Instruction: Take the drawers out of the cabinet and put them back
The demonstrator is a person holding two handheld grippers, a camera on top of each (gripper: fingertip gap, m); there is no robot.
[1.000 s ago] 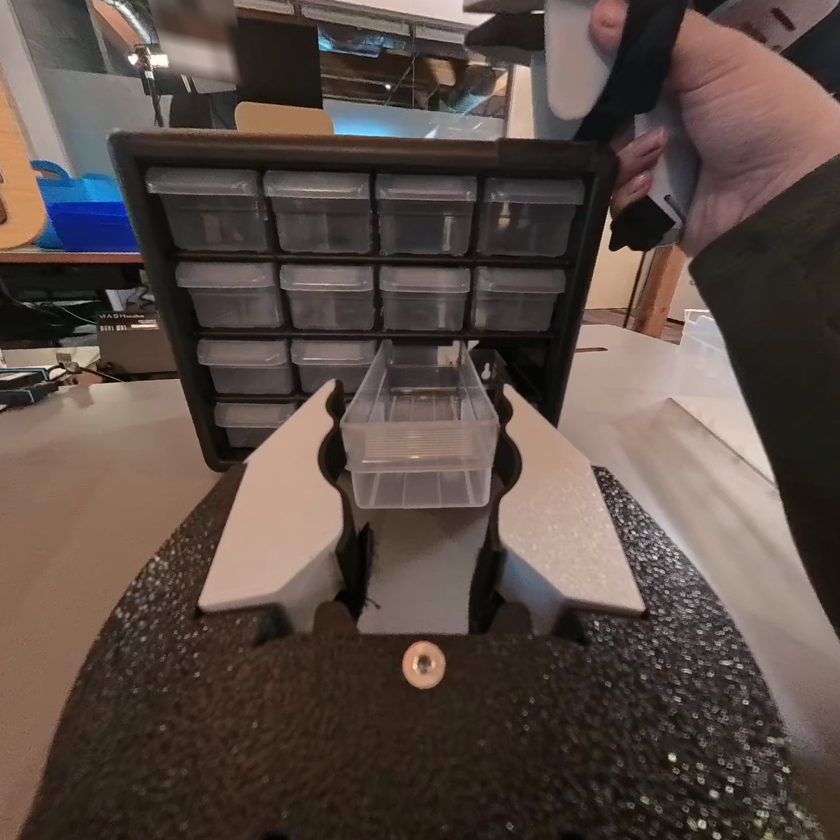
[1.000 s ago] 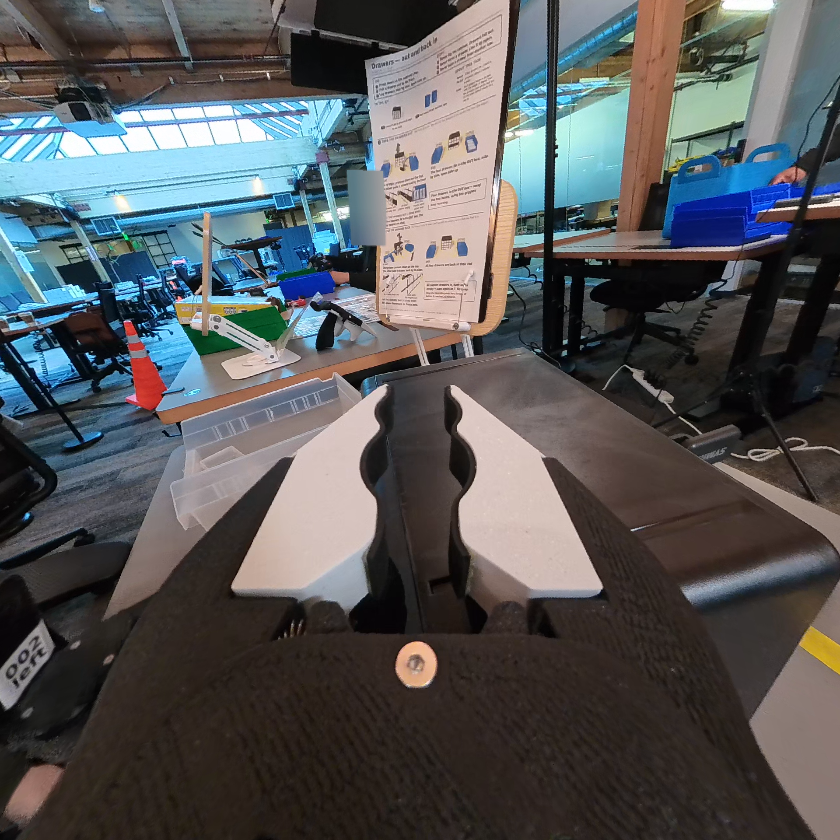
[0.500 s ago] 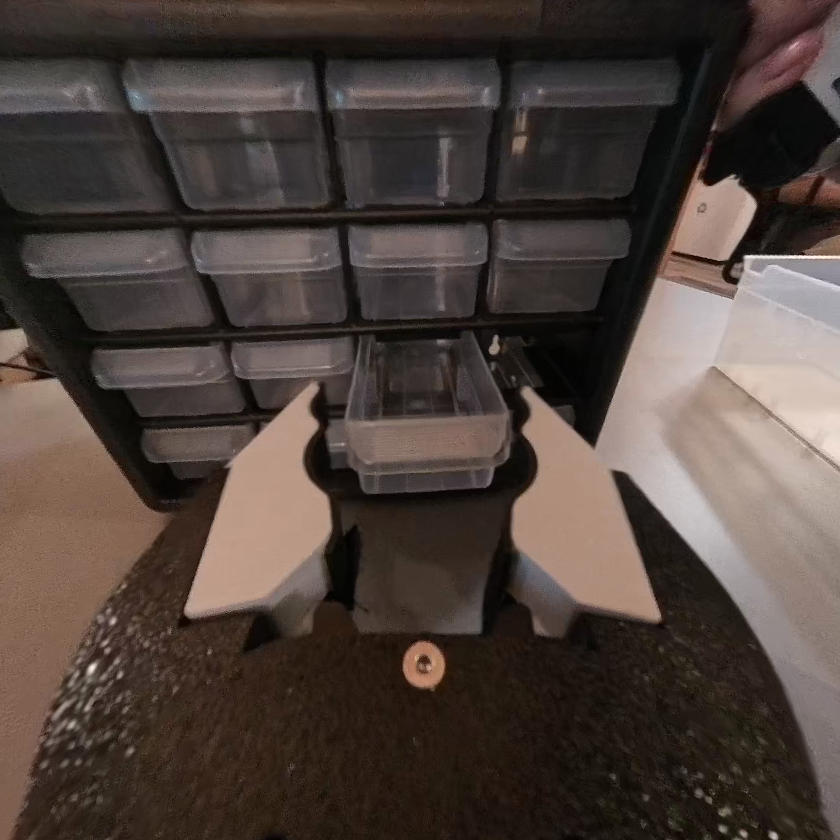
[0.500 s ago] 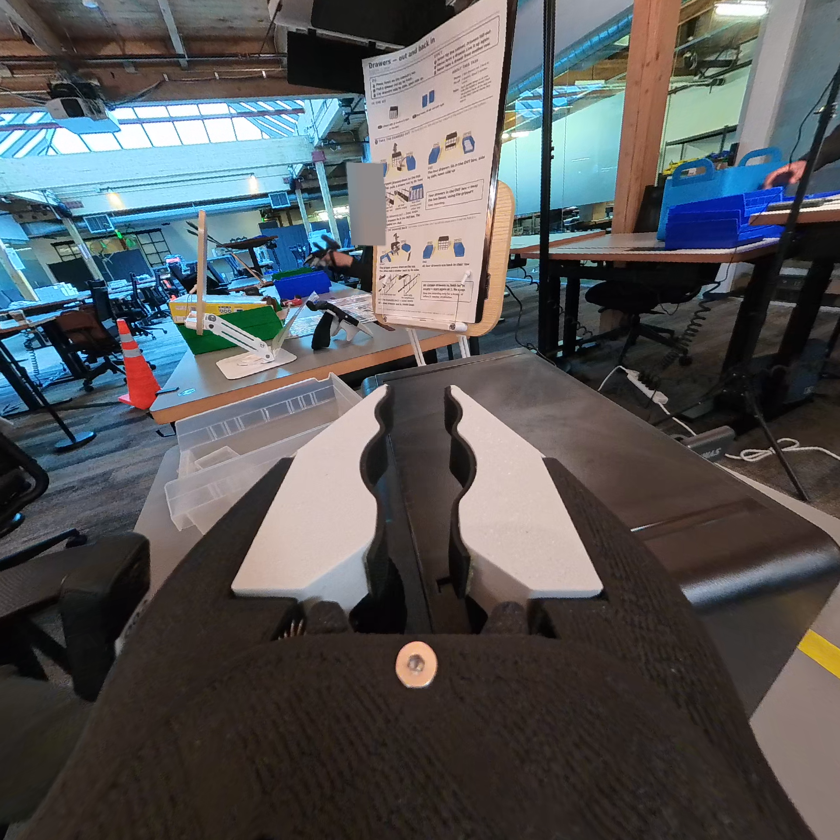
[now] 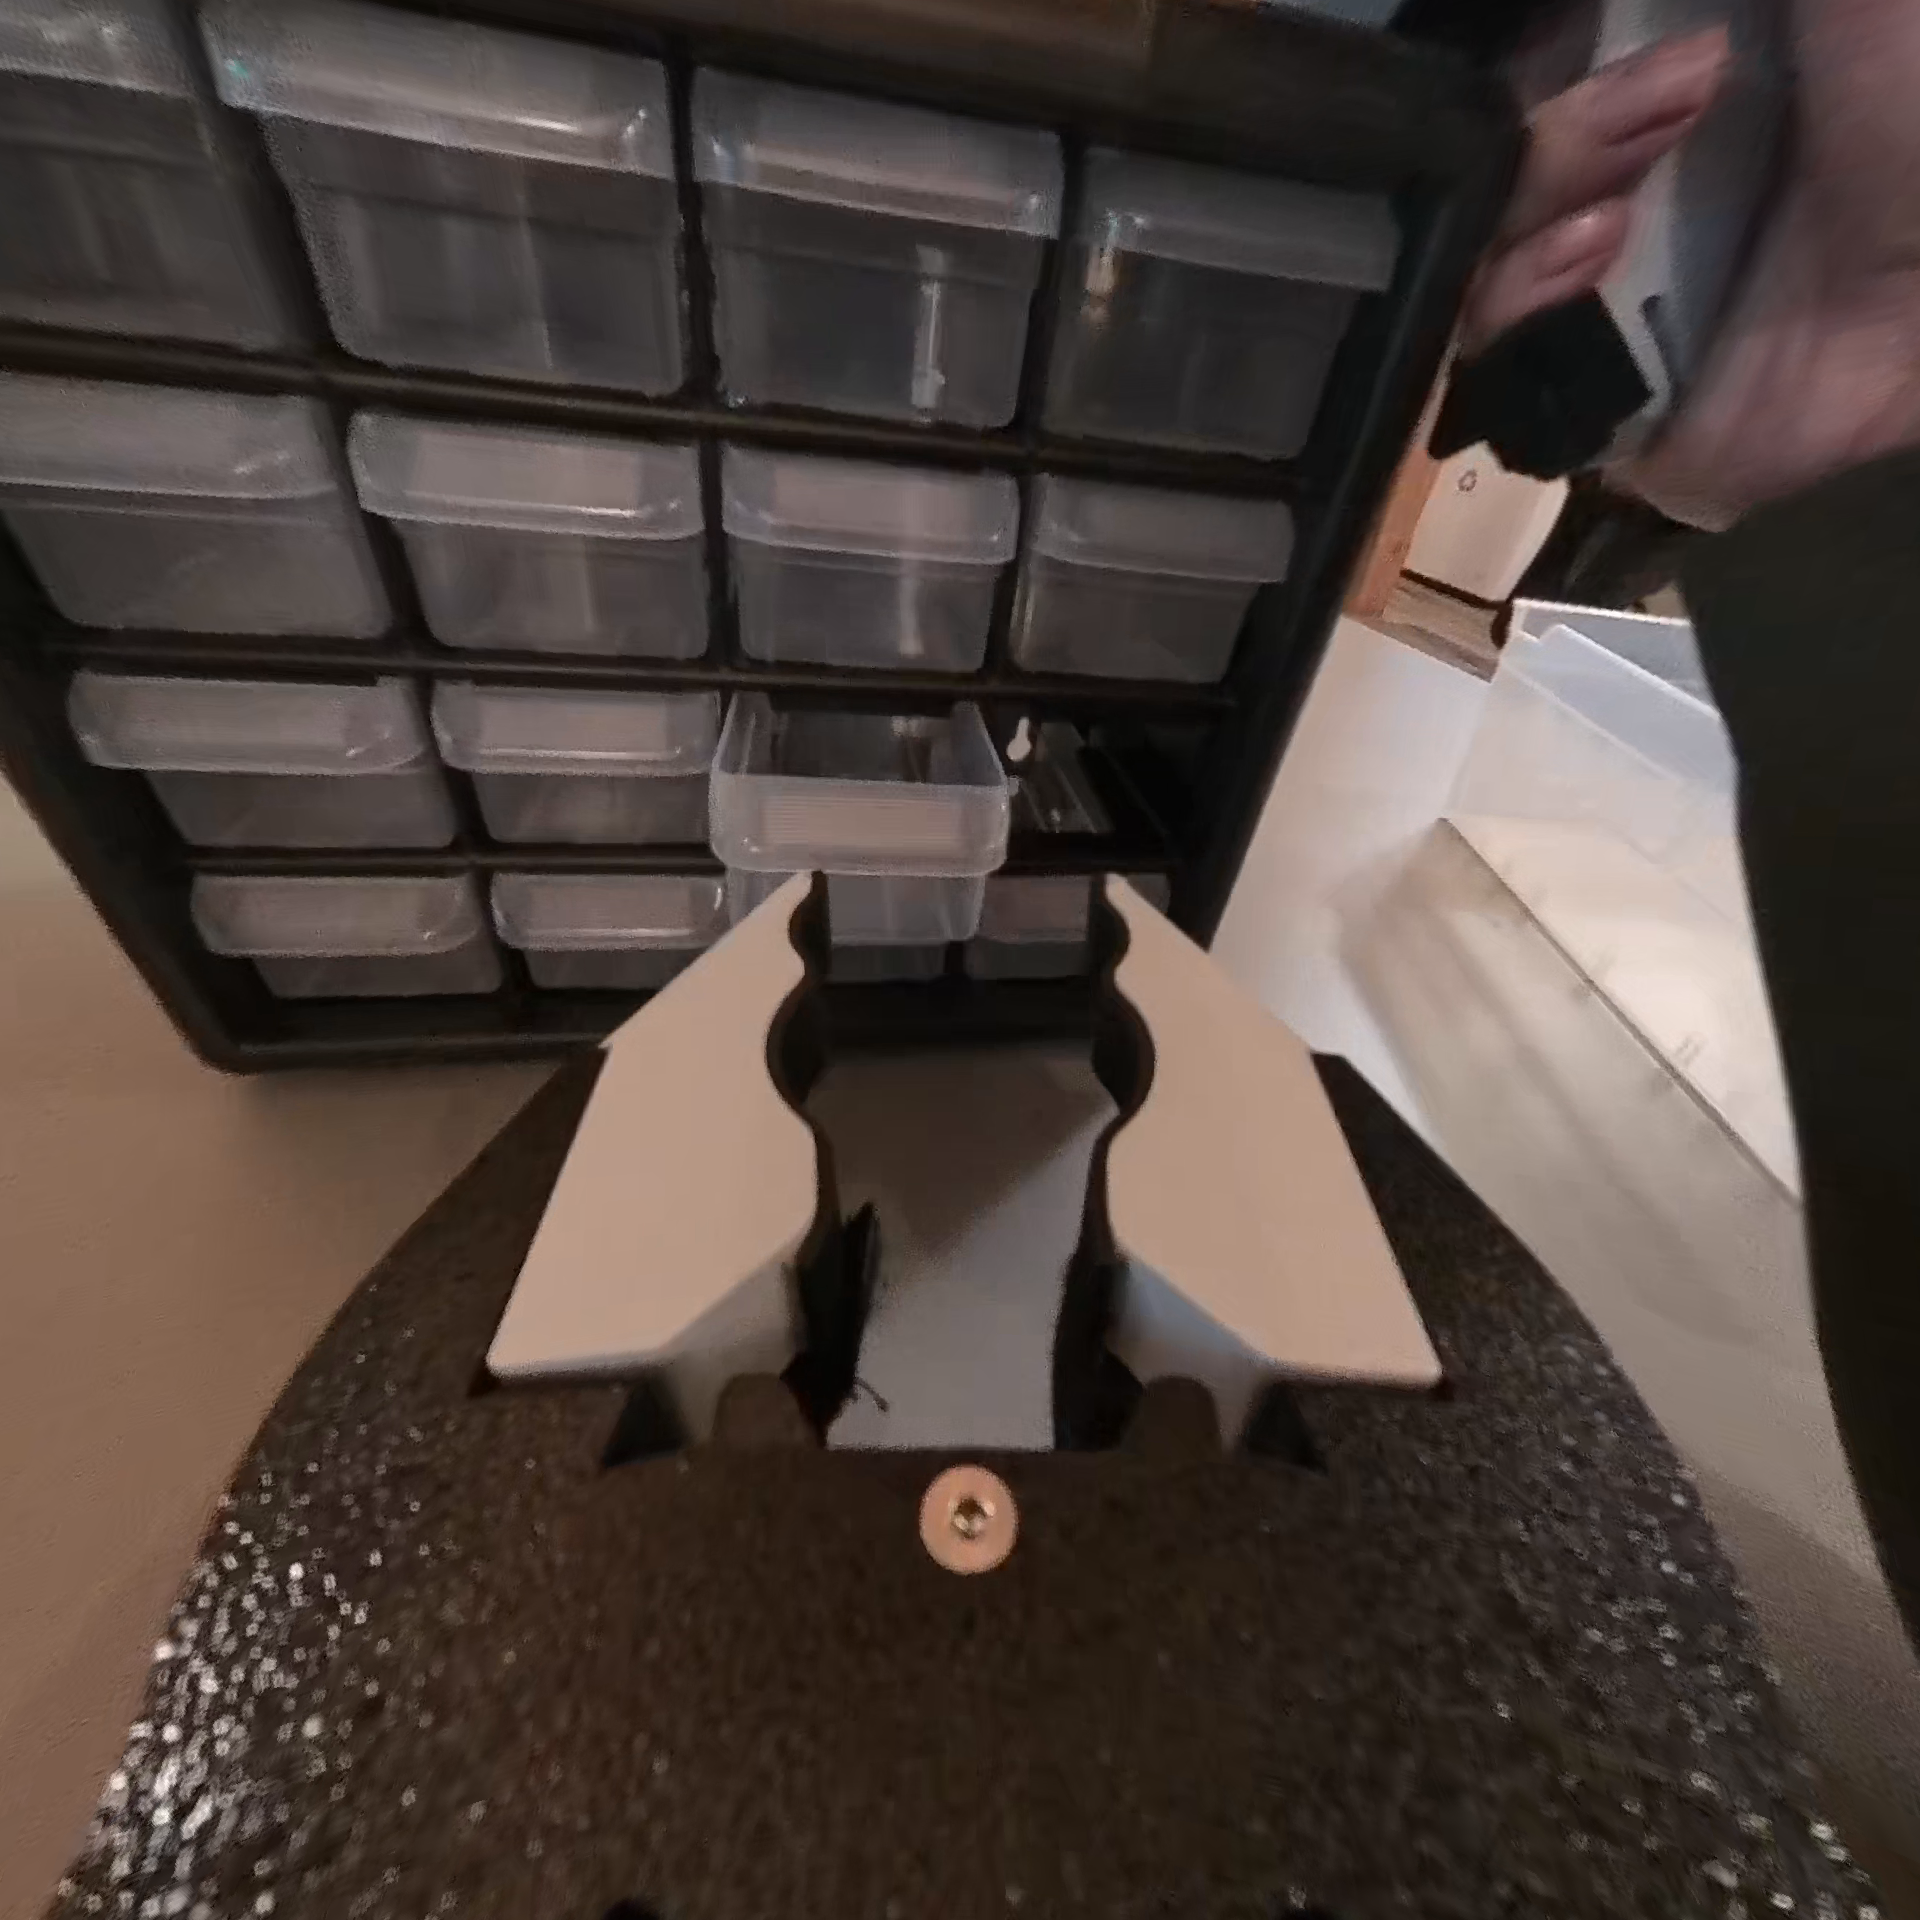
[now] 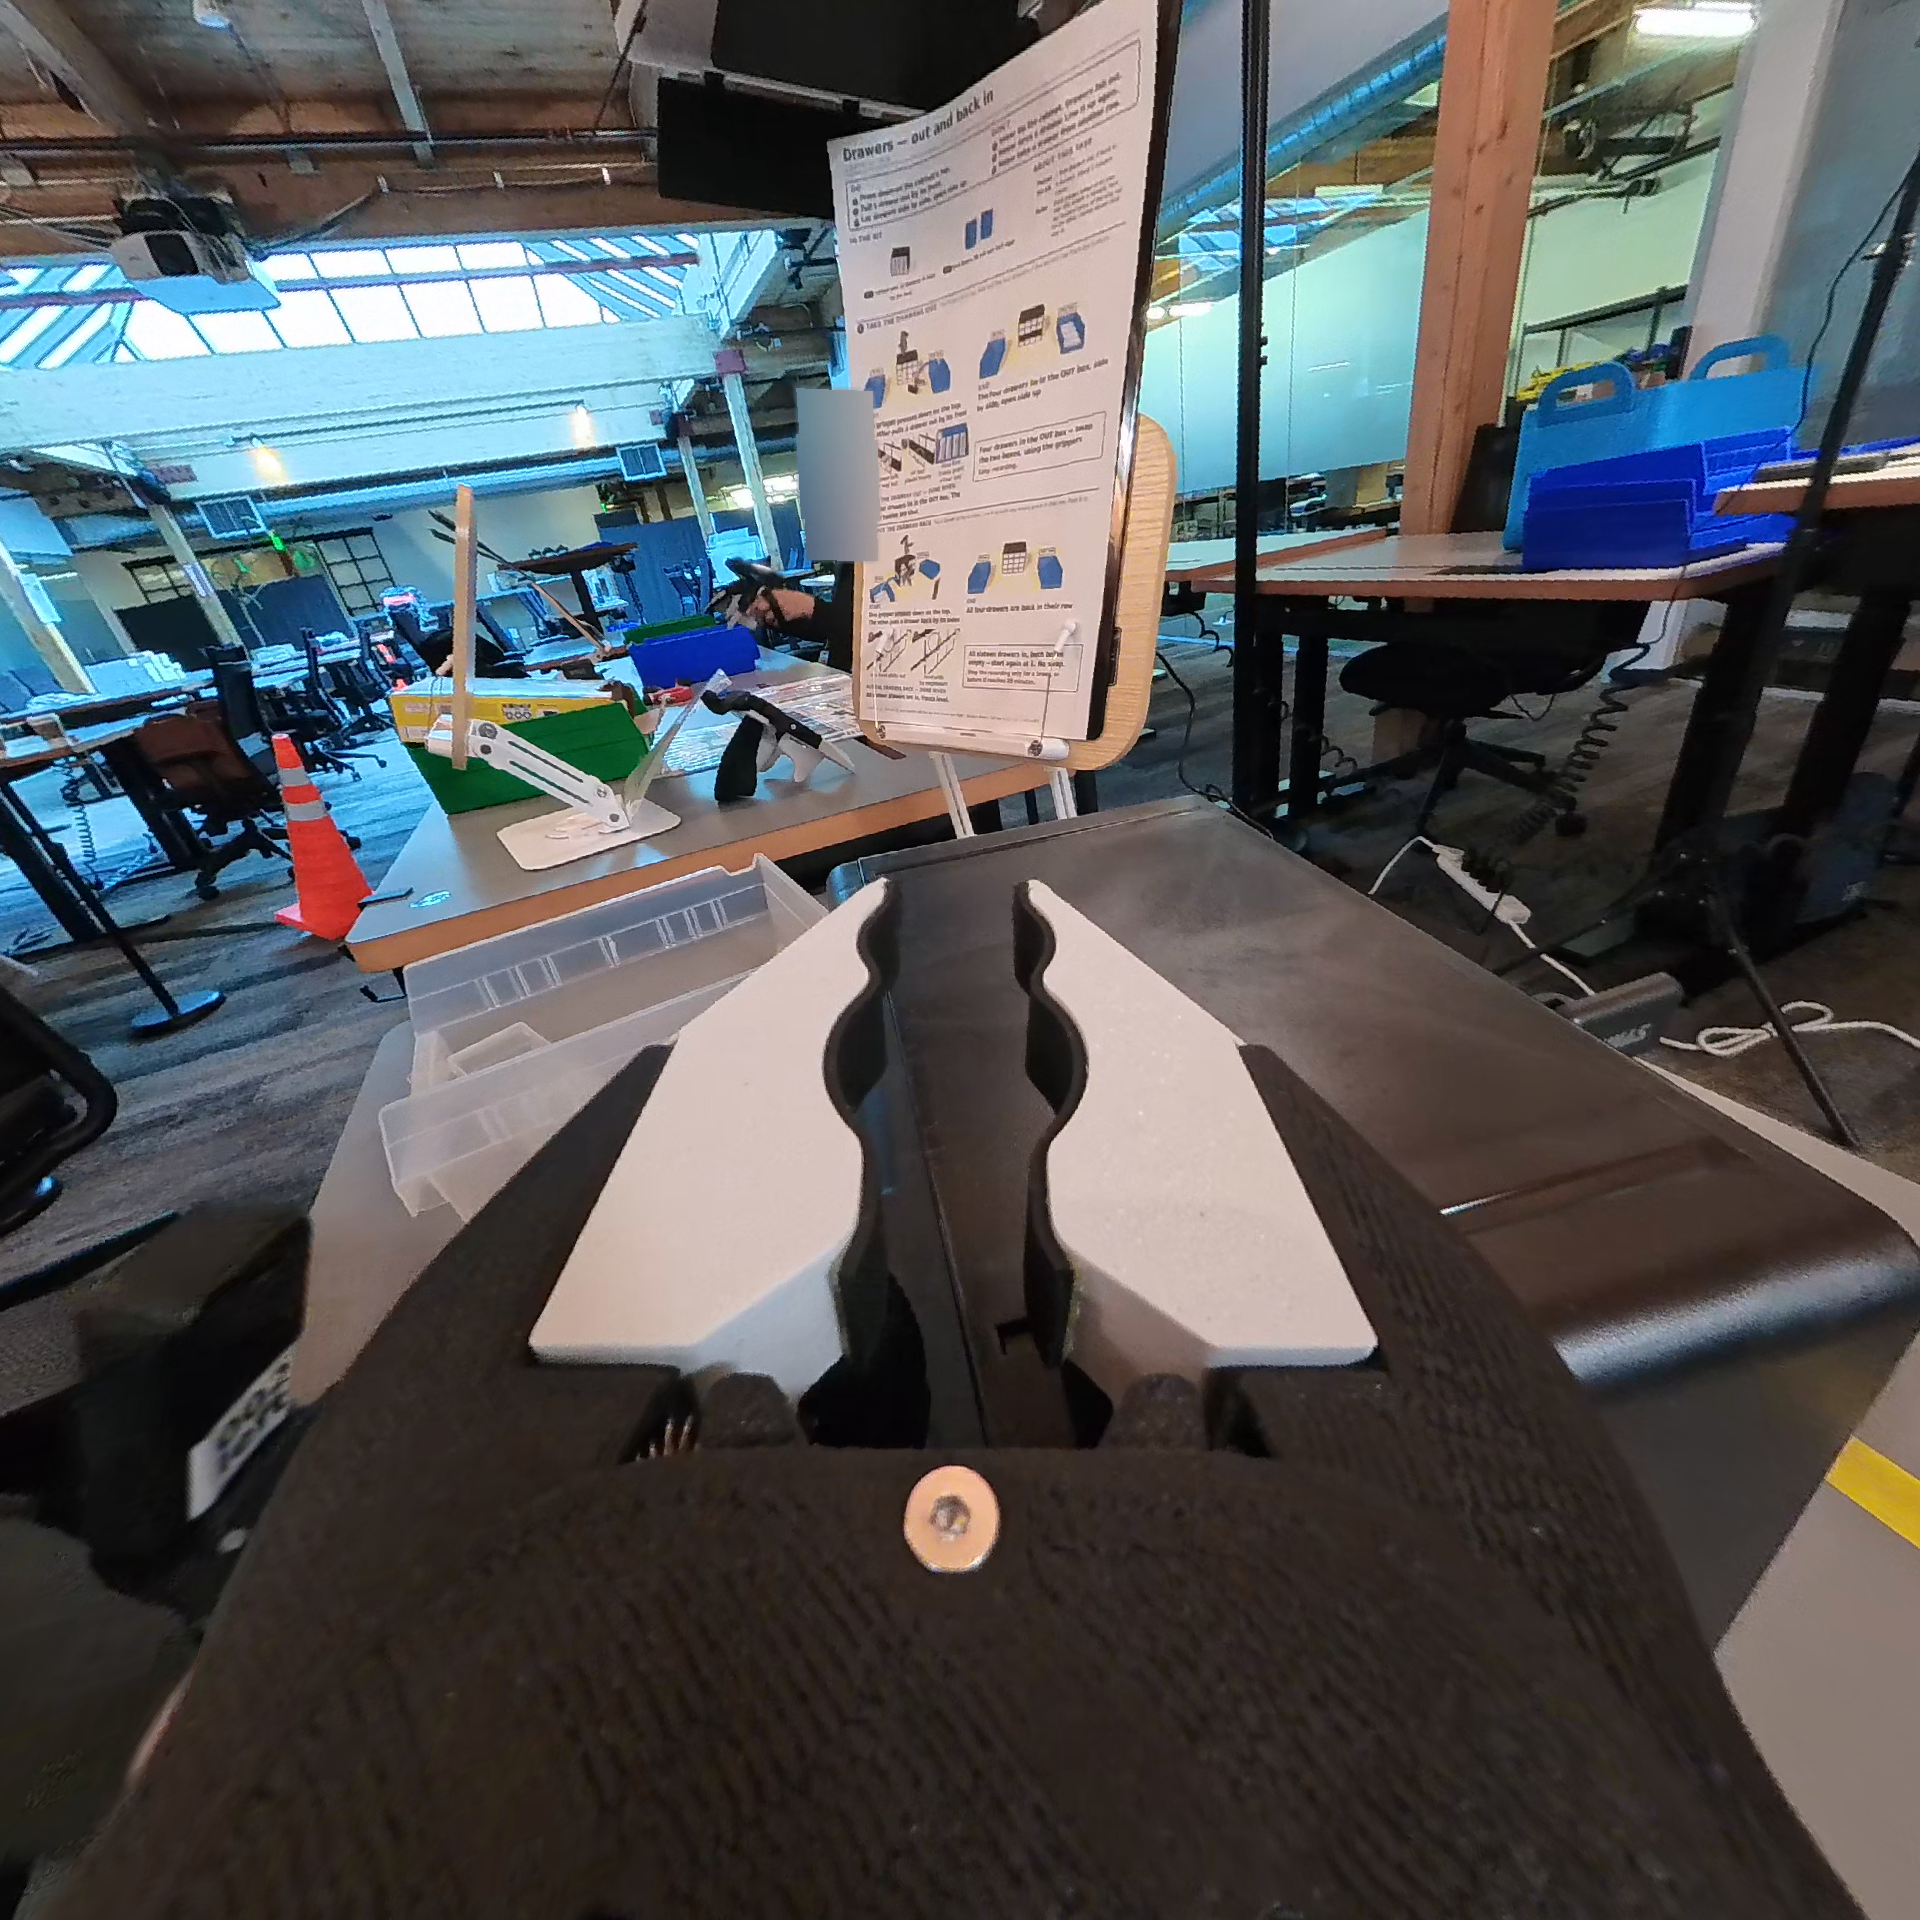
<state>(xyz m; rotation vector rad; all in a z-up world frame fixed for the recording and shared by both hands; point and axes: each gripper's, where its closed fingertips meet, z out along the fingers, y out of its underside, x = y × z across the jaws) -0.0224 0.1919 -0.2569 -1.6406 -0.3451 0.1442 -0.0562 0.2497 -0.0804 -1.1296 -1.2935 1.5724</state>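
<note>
Beige counter (image 5: 156, 1195) carries the black cabinet (image 5: 1340, 582); one clear drawer (image 5: 857, 821) juts partway from its third row. Left tongs (image 5: 961, 914) gape just before it, gripping nothing. Right tongs (image 6: 951, 894), spread slightly and unloaded, rest on the cabinet's top.

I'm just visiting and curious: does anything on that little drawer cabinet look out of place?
Yes. One clear drawer in the third row sticks out of the black cabinet while its neighbours sit flush, and the slot to its right holds no drawer. The left tongs are open, just in front of it.
</note>
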